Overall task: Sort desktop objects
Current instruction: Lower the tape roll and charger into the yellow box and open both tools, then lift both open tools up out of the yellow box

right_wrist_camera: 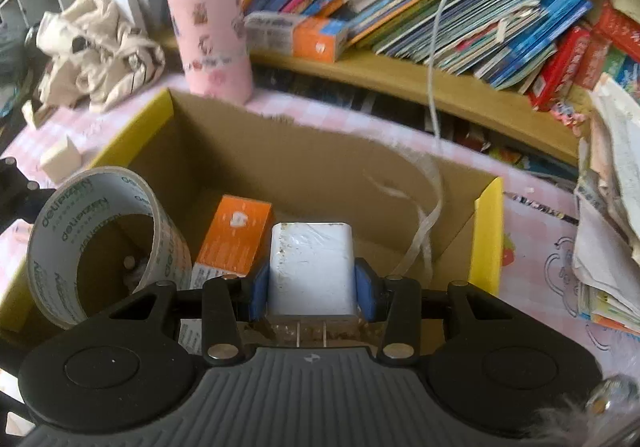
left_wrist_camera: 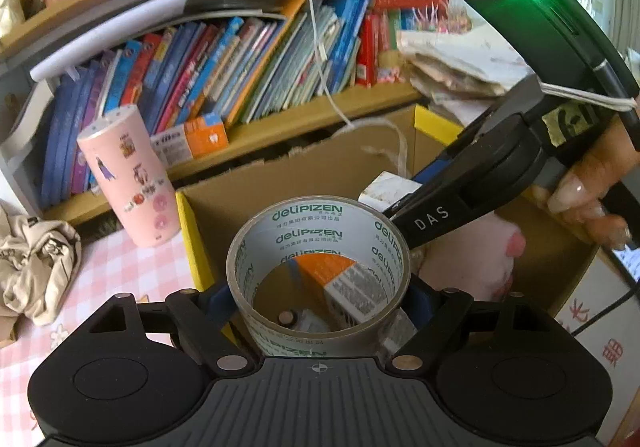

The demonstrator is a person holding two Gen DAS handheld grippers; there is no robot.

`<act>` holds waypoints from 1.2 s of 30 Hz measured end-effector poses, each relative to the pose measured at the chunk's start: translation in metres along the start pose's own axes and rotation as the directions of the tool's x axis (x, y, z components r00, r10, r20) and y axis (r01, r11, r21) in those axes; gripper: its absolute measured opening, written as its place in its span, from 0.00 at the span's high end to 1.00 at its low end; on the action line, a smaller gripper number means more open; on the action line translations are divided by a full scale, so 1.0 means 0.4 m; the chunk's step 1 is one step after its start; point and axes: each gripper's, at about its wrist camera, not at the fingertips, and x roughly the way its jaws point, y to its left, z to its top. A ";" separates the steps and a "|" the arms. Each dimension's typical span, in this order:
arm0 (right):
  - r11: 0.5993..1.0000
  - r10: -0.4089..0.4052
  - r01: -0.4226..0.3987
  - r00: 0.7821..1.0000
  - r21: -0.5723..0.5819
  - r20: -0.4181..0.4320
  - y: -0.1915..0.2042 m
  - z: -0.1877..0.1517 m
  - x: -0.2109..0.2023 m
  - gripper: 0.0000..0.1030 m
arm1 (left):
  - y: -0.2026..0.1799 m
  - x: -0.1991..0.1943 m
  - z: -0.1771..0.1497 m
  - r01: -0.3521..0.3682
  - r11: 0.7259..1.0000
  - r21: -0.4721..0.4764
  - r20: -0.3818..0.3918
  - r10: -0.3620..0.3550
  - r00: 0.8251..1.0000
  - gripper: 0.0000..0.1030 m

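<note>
My left gripper is shut on a roll of clear tape and holds it over the open cardboard box. The roll also shows in the right wrist view at the left. My right gripper is shut on a white charger block, held above the box; the block shows in the left wrist view too. An orange carton lies inside the box, also seen through the roll. A pink stickered cylinder stands on the pink checked cloth behind the box.
A wooden bookshelf packed with books runs behind the box. An orange-and-white carton lies on its ledge. A crumpled beige cloth sits at left, a small white block by the box, and a paper stack at right.
</note>
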 end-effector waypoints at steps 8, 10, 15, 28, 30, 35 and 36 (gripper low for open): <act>1.000 0.008 -0.009 0.999 -0.014 -0.039 -0.001 -0.003 0.028 0.60 | -0.012 0.000 -0.006 -0.020 0.999 0.036 -0.002 0.020 1.000 0.18; 1.000 0.013 -0.013 0.999 -0.009 -0.049 -0.003 -0.003 0.033 0.60 | -0.015 0.001 -0.007 -0.024 0.999 0.047 -0.004 0.025 1.000 0.18; 1.000 0.014 -0.014 0.999 0.002 -0.042 -0.006 -0.001 0.029 0.51 | -0.017 -0.003 -0.009 -0.036 0.998 0.057 -0.005 0.037 0.999 0.17; 0.999 0.031 -0.033 0.995 0.019 0.093 0.032 -0.018 -0.077 0.18 | -0.028 -0.092 0.004 -0.069 0.996 0.057 0.115 0.062 0.991 0.10; 0.999 0.030 -0.032 0.993 0.019 0.115 0.040 -0.025 -0.098 0.16 | -0.030 -0.112 0.004 -0.077 0.996 0.050 0.133 0.069 0.989 0.09; 1.000 0.005 -0.010 0.986 0.028 0.164 0.060 -0.053 -0.148 0.14 | -0.037 -0.159 -0.009 -0.081 0.996 0.036 0.157 0.074 0.985 0.07; 1.000 -0.003 -0.002 0.984 0.029 0.178 0.065 -0.060 -0.159 0.12 | -0.038 -0.168 -0.013 -0.083 0.996 0.033 0.161 0.076 0.984 0.07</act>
